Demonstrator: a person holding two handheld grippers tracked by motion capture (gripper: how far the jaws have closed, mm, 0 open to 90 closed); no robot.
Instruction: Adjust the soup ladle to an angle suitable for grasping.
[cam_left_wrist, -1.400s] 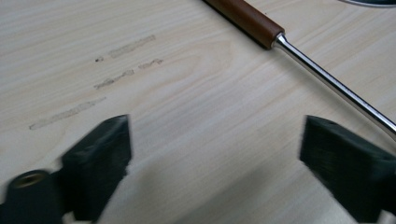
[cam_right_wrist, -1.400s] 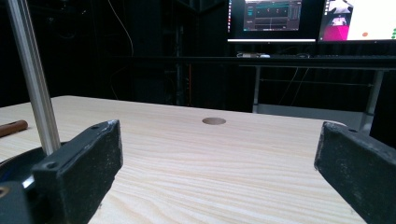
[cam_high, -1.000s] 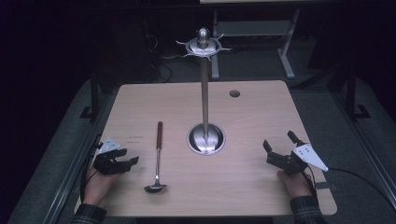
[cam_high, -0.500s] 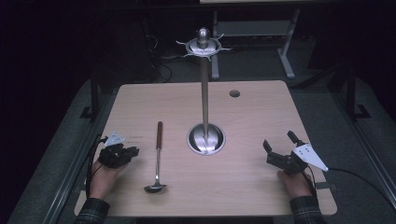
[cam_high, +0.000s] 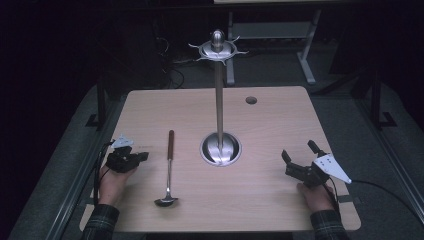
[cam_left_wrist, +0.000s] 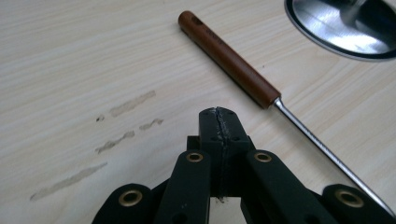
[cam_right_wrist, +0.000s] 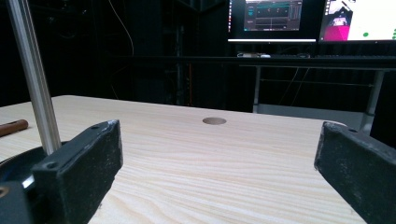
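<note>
A pale wood-grain table (cam_high: 280, 200) with a round hole (cam_high: 251, 100) near its far edge is set on grey carpeted floor (cam_high: 385, 150). The room behind is kept dark. Two lit monitors (cam_right_wrist: 317, 18) are seen on a far desk (cam_right_wrist: 327, 59).

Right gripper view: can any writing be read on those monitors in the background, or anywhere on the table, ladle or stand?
No text can be quoted.
Left monitor: coloured lines and bars, too small and blurred to read.
Right monitor: pink and white patches, no legible words.
Ladle handle: a faint dark mark near its hole, too blurred to read.
Stand and table: no writing.
</note>
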